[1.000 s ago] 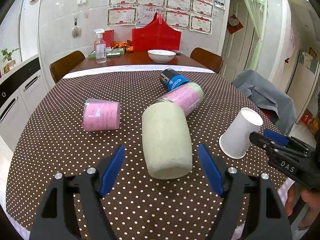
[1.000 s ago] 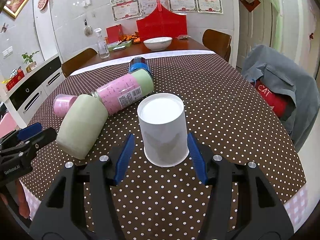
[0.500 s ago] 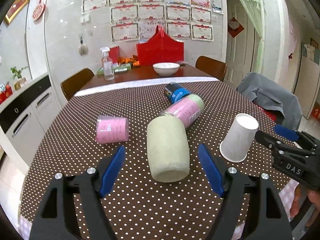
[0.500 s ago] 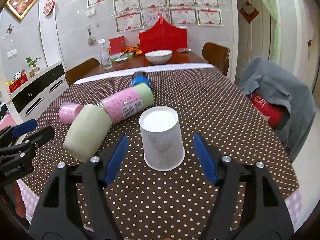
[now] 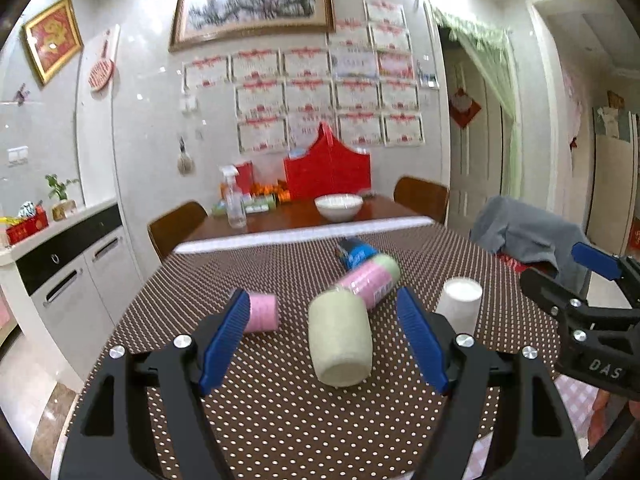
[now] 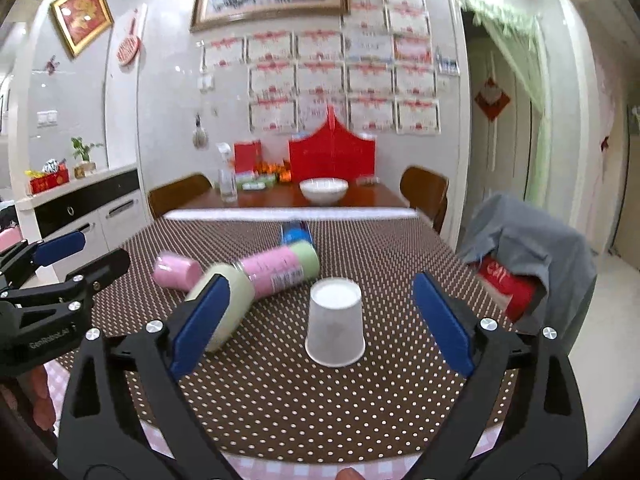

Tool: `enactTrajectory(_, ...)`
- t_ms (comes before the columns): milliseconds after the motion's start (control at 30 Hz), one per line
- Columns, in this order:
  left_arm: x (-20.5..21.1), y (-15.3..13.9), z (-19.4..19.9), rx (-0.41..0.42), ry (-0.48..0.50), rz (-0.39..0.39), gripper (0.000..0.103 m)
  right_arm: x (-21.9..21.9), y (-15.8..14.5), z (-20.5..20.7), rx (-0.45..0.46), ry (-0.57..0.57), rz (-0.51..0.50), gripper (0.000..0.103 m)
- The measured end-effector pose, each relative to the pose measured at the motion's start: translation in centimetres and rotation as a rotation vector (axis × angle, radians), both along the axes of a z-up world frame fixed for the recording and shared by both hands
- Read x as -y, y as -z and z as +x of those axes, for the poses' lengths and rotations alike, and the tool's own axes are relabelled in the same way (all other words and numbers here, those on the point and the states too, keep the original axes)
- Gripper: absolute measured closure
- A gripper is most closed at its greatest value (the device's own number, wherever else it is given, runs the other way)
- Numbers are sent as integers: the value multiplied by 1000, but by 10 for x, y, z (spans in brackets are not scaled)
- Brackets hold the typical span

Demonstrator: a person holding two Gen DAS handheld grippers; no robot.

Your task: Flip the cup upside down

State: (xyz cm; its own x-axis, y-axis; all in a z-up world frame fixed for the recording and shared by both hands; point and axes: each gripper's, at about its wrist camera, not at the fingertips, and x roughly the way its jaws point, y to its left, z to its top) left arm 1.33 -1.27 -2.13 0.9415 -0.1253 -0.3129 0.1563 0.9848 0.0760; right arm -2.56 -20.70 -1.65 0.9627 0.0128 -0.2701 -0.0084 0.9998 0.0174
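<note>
Left claw [image 5: 322,338] wide open, holding nothing, above the near part of the bench [image 5: 280,420], which carries a brown polka-dot cloth. Between its blue pads [image 5: 224,336] lies a pale green cup [image 5: 340,344] on its side, flat end toward the camera, not touched by either pad. Left of that, a pink cup [image 5: 261,313] on its side, partly behind the left pad. Behind the green cup, a pink-labelled bottle with green cap [image 5: 370,278] lying down, one end against the green cup; a blue can [image 5: 354,252] lies just behind it. Paper cup [image 6: 335,322], white, stands upside down on the cloth, rim down, base up, near the front edge, just right of the green cup and apart from it. Right claw [image 6: 322,326] also wide open, holding nothing; the paper cup sits centred between its pads with clear gaps on both sides. In the right wrist view the left claw shows at the far left edge. Farther back: a white bowl [image 6: 323,191] and a spray bottle [image 6: 227,178] on the wooden part of the bench, and a red box [image 6: 332,158] against the wall. Right of the bench, a grey cloth draped over a chair [image 6: 532,252].
</note>
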Motion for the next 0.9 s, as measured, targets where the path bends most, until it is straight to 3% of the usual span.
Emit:
enactTrajectory(200,-12,-17,-28,97,-32,-21,26,-16,-15,-28,102,-19,-12,8)
enactTrajectory(400,-23,-28,-48,158,-52,-35,24,-29,-22,-38,137,-39,-20,8)
enactTrajectory(900,-32,-31,-55,195,-75,-44,21,-40,-26,-40,154,-52,-23,7)
